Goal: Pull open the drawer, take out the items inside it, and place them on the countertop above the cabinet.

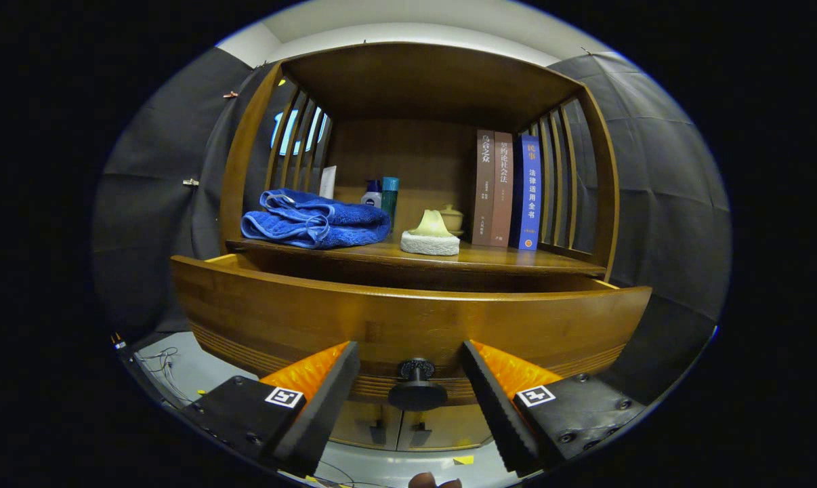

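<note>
We are at the drawer-opening step, and the drawer [408, 318] already stands pulled out toward us, its curved wooden front near and its inside hidden behind that front.

Going left to right along the table [517, 261] above the cabinet: a folded blue towel [313, 220] lies at the left, with a white tube [328, 181] standing behind it against the slatted side. Just right of the towel stand two small bottles [381, 194]. Next comes a pale sponge-like pad [430, 242] with a yellowish lump on top, and a small lidded pot [451, 218] just behind it. At the right three books [507, 190] stand upright beside the right slats.

Down near us, our gripper [412, 373] has its jaws spread wide, one to each side of the dark round drawer knob [416, 390]. The knob sits between them, but neither jaw touches it, so we hold nothing.

We judge the pull as largely done, since a gap shows between the drawer front and the cabinet body. We cannot tell what lies in the drawer. The next move, as we read it, calls for lifting the gripper above the drawer front and tilting it down to look in, then closing on the first item. The towel and pad already take up the left and middle of the table, so the free space between pad and books, or in front, looks best for setting things down.
</note>
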`<state>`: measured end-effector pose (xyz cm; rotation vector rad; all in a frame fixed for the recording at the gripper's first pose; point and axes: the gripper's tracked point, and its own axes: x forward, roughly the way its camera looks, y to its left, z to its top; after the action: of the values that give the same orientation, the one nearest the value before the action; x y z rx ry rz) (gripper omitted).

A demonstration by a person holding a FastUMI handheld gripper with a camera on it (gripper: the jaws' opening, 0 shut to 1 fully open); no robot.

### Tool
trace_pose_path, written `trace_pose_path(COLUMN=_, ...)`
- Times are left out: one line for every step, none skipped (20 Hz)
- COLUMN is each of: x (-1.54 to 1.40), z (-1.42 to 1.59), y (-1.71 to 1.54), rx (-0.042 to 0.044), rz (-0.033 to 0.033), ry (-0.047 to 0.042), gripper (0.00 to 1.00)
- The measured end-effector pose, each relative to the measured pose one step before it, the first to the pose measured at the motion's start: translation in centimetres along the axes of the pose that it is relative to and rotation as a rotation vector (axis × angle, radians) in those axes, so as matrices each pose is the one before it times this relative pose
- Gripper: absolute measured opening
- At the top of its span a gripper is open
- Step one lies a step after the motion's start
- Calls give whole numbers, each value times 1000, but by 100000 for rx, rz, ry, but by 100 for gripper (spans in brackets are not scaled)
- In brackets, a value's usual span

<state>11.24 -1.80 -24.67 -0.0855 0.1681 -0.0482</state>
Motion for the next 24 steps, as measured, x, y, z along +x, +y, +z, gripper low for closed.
trace_pose_path(x=743, z=36, y=9, rx=-1113, rz=-154, ry=182, gripper=98)
trace_pose_path(x=678, z=-25, y=24, rx=-868, rz=-47, ry=220, gripper=98)
trace_pose_path(x=631, z=119, y=-23, rx=-418, rz=-36, ry=141, gripper=99)
trace_pose_path(x=609, z=6, y=5, rx=-359, rz=-35, ry=278, gripper=99)
trace_pose_path(x=507, z=24, y=25, rx=-60, rz=-68, ry=-1, gripper=99)
trace_pose_path(x=530, z=47, y=32, rx=29, rz=-165, ry=290, gripper=99)
trace_pose_path(x=577, z=34, y=-21, rx=187, rz=-109, ry=14, gripper=98)
trace_pose_path(x=589, z=79, y=-16, rx=-149, rz=-8, ry=322, gripper=99)
trace_pose_path(x=647, z=83, y=24, rx=52, rz=-37, ry=139, gripper=99)
trace_pose_path(x=384, z=70, y=66, rx=138, rz=-29, ry=179, gripper=99)
trace_pose_path(x=508, z=-3, y=39, rx=-77, rz=-46, ry=277, gripper=99)
trace_pose_path(x=475, z=144, y=16, rx=45, rz=-39, ry=-47, gripper=99)
trace_pose_path(x=335, z=44, y=30, rx=495, rz=-362, ry=714, gripper=99)
trace_pose_path(x=122, z=-186, y=35, rx=-132, rz=-777, ry=108, gripper=99)
trace_pose_path(x=-56, z=164, y=81, rx=56, rz=-368, ry=-425, gripper=99)
trace_pose_path(x=15, z=-87, y=69, rx=42, rz=27, ry=-206, gripper=99)
trace_pose_path(x=-39, z=119, y=45, rx=216, rz=58, ry=-287, gripper=99)
trace_pose_path(x=-20, z=-38, y=-33, rx=-99, rz=-23, ry=104, gripper=99)
trace_pose_path(x=-44, z=10, y=-12, rx=-313, rz=-68, ry=14, gripper=99)
trace_pose_path(x=33, z=4, y=-43, rx=-301, rz=49, ry=-123, gripper=99)
trace_pose_path(x=-119, z=-52, y=12, rx=-178, rz=599, ry=291, gripper=99)
trace_pose_path(x=-265, z=165, y=21, rx=-99, rz=475, ry=500, gripper=99)
trace_pose_path(x=-486, z=355, y=-104, rx=170, rz=520, ry=-149, gripper=99)
trace_pose_path(x=-661, z=806, y=-16, rx=529, rz=928, ry=-1027, gripper=98)
